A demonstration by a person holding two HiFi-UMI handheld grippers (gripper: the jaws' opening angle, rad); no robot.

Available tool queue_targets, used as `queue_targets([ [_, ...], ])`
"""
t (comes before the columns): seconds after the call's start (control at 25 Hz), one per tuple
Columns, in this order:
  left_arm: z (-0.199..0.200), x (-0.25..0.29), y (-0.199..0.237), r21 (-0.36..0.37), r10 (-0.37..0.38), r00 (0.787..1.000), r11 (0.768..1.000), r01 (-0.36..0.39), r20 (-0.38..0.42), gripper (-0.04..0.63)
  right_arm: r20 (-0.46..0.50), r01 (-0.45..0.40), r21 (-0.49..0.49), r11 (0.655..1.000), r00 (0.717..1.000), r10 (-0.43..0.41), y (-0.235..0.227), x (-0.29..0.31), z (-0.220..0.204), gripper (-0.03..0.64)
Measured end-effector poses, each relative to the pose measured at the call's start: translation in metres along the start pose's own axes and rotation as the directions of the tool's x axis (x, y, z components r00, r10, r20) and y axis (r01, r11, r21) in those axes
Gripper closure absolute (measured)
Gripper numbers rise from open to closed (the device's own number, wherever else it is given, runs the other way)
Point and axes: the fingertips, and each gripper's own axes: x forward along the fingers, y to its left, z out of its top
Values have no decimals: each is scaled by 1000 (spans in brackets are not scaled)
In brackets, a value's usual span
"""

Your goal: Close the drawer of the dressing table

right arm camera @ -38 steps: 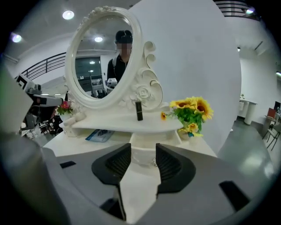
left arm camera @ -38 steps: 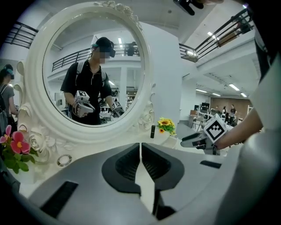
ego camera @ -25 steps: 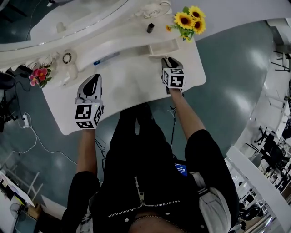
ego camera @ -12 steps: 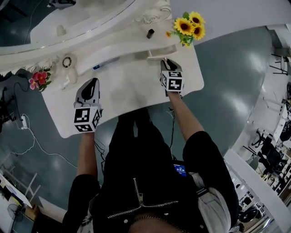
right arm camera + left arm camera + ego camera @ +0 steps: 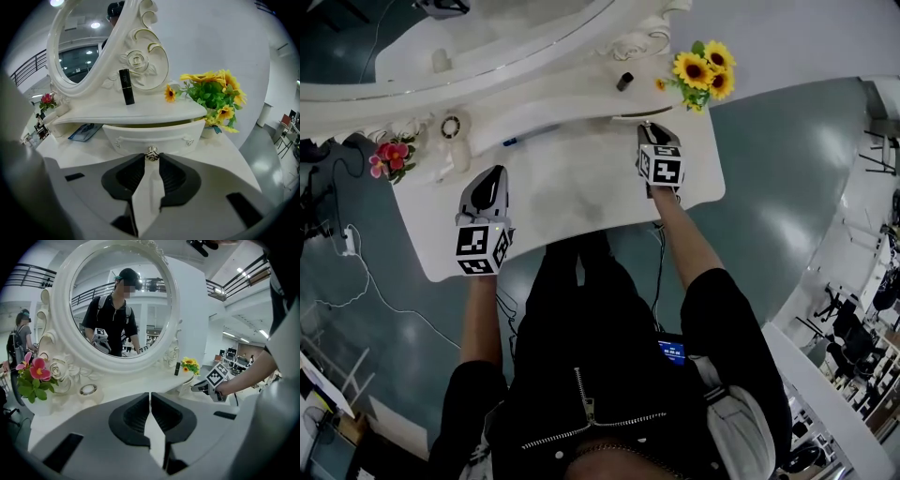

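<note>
Pinches the small silver knob [image 5: 151,153] of the drawer [image 5: 150,135] between the jaw tips of the right hand-held gripper [image 5: 151,158]. Has just been closing those jaws, with the knob between them and the tips pressed on either side of it. Behind the tips, only a narrow wedge of gap.

Drawer at the right end of the white dressing table [image 5: 581,192], under the curved upper shelf. Pushed nearly home, with a thin slit of its inside showing along the top of its front.

Left hand-held gripper [image 5: 150,398] over the left part of the table top, jaws brought together with nothing between them, well apart from the drawer.

On the shelf above the drawer, a black lipstick tube [image 5: 125,87], upright beside the carved frame of the oval mirror [image 5: 117,301]. Just right of the drawer, a bunch of sunflowers [image 5: 213,96]. At the far left end, pink flowers [image 5: 32,376].
</note>
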Motion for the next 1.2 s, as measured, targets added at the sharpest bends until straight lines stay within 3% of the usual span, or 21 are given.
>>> queue_targets([
  [0.68,-6,-25,27,-30,75,997,997,-74,7,565,17,-4,-58,998,1000,5,-1,25,28,511],
  [0.76,-4,-28,29,-30,78,997,997,-78,15,565,13,-7,-54,999,1000,8,3,22,27,469],
  [0.92,6,-33,34,-25,91,995,996,-90,49,565,54,-15,-19,1000,998,16,13,-1,29,464],
  [1.04,17,-38,40,-19,101,991,995,-99,86,565,103,-47,-47,998,993,51,33,-27,38,494],
  [1.2,29,-48,50,-22,122,984,993,-120,131,565,184,-140,-129,982,969,163,77,-57,65,547],
])
